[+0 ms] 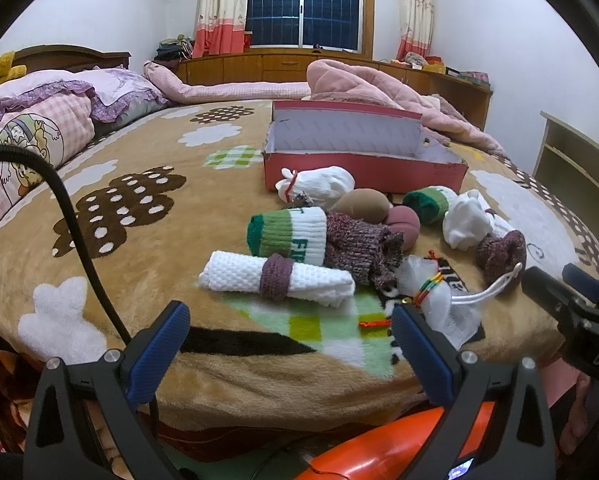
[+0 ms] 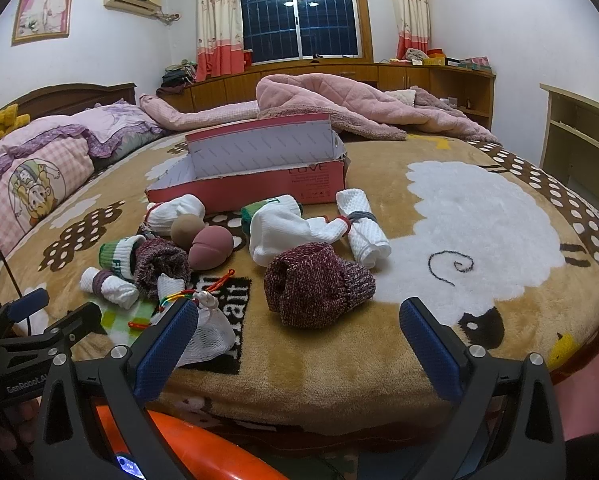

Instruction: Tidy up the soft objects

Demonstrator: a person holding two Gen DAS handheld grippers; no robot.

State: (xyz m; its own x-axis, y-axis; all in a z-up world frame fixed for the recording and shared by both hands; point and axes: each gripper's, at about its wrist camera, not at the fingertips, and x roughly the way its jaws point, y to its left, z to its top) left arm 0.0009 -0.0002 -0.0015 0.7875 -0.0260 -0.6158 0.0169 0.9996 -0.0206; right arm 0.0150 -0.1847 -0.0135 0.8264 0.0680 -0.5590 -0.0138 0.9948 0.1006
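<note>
While the left wrist camera is looking across the tan plush blanket (image 1: 147,240), the left gripper (image 1: 291,340) is hovering at the bed's near edge with its blue-padded jaws standing wide apart, holding nothing. Just in front of the open pink cardboard box (image 1: 359,168) a cluster of soft things is lying: one white waffle-knit towel roll bound with a purple band (image 1: 275,276), one green-and-white striped sock roll (image 1: 287,234) touching one maroon knitted sock (image 1: 359,248), a brown plush ball (image 1: 363,204), a pink plush ball (image 1: 403,220), and one white mesh pouch with a rainbow cord (image 1: 439,300) beside the right-hand finger.

As the right wrist camera is facing the same box (image 2: 259,188), the right gripper (image 2: 299,340) is also hanging with jaws apart and empty. Nearer than the box, a bundled maroon knitted hat (image 2: 315,284) is sitting just ahead of the fingers, two white waffle rolls (image 2: 363,232) (image 2: 107,286) are lying well apart, and the mesh pouch (image 2: 207,336) is touching the left-hand finger.
</note>
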